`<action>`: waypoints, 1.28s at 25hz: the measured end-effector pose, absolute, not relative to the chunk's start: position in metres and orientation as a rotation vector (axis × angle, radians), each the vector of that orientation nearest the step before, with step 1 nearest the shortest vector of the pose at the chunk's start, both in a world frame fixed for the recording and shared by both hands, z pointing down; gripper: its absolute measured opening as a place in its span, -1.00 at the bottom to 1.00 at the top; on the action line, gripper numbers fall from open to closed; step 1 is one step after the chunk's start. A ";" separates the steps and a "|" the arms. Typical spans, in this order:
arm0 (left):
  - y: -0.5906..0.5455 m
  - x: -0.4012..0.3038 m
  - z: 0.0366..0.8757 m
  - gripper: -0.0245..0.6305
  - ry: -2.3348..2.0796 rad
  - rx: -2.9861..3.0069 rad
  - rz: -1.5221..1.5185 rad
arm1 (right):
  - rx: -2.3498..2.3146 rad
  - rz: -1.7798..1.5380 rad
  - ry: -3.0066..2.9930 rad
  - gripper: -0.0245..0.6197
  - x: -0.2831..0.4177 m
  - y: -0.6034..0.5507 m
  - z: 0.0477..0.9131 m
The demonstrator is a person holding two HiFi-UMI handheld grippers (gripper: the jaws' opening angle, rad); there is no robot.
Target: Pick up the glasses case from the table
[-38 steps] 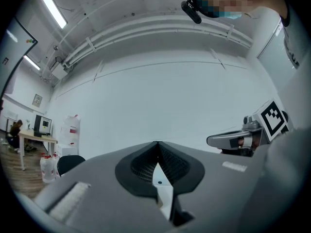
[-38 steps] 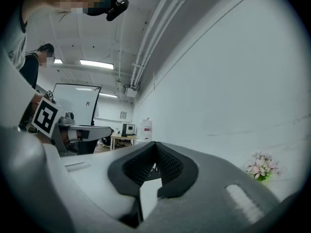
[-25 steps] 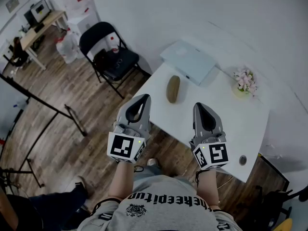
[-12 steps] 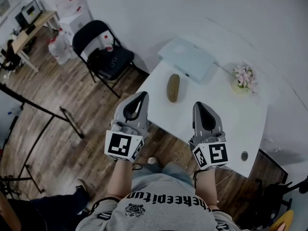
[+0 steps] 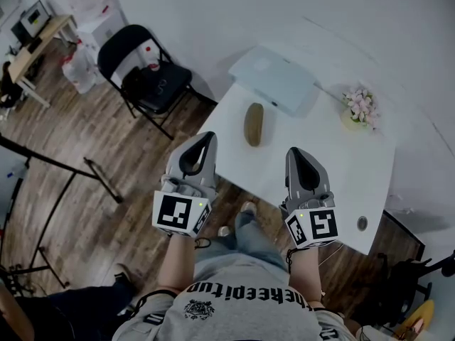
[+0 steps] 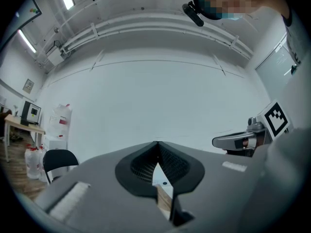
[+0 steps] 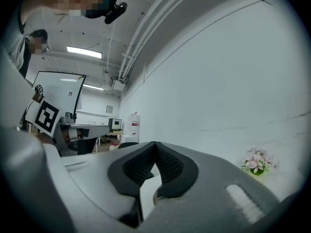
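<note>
An olive-brown glasses case (image 5: 253,124) lies on the white table (image 5: 334,169), near its left edge. My left gripper (image 5: 207,138) hovers shut and empty over the floor just off the table's near-left corner, a short way short of the case. My right gripper (image 5: 295,155) is held level over the table's near part, right of the case, its jaws closed together with nothing between them. In the left gripper view the tips (image 6: 156,143) meet against the white wall. The right gripper view shows its tips (image 7: 154,143) meeting the same way. The case is hidden in both gripper views.
A pale blue closed laptop (image 5: 273,78) lies at the table's far end, beyond the case. A small pot of pink flowers (image 5: 360,108) stands at the far right. A black folding chair (image 5: 142,77) stands left of the table on the wooden floor.
The left gripper has drifted slightly toward the table and case. The whole view has shifted as the person steps closer; a foot now shows below the table edge. The right gripper has barely moved.
</note>
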State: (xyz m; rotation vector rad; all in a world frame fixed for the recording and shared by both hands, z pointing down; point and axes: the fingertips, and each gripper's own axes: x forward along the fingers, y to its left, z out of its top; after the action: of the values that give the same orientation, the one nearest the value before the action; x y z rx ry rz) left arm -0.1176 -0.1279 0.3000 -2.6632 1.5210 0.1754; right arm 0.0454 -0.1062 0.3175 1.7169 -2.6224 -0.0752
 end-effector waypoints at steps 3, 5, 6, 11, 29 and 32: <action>-0.135 -0.119 0.300 -0.86 1.527 -2.664 0.179 | 1.716 -0.076 -2.623 -0.92 0.045 -0.115 0.316; -0.141 -0.120 0.300 -0.86 1.533 -2.663 0.177 | 1.713 -0.075 -2.623 -0.91 0.045 -0.120 0.316; -0.144 -0.120 0.300 -0.86 1.536 -2.662 0.175 | 1.710 -0.074 -2.624 -0.92 0.045 -0.124 0.316; -0.161 -0.119 0.299 -0.86 1.545 -2.654 0.173 | 1.696 -0.077 -2.627 -0.91 0.045 -0.141 0.316; -0.225 -0.091 0.292 -0.86 1.572 -2.627 0.150 | 1.629 -0.072 -2.671 -0.91 0.064 -0.217 0.310; -0.235 -0.089 0.293 -0.86 1.594 -2.618 0.142 | 1.609 -0.063 -2.681 -0.91 0.066 -0.229 0.312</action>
State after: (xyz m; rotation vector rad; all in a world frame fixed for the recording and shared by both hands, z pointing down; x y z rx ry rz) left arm -0.0889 -0.2347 0.2932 -2.6181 1.5942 0.1419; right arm 0.0663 -0.2291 0.3117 1.6093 -2.6813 -0.0634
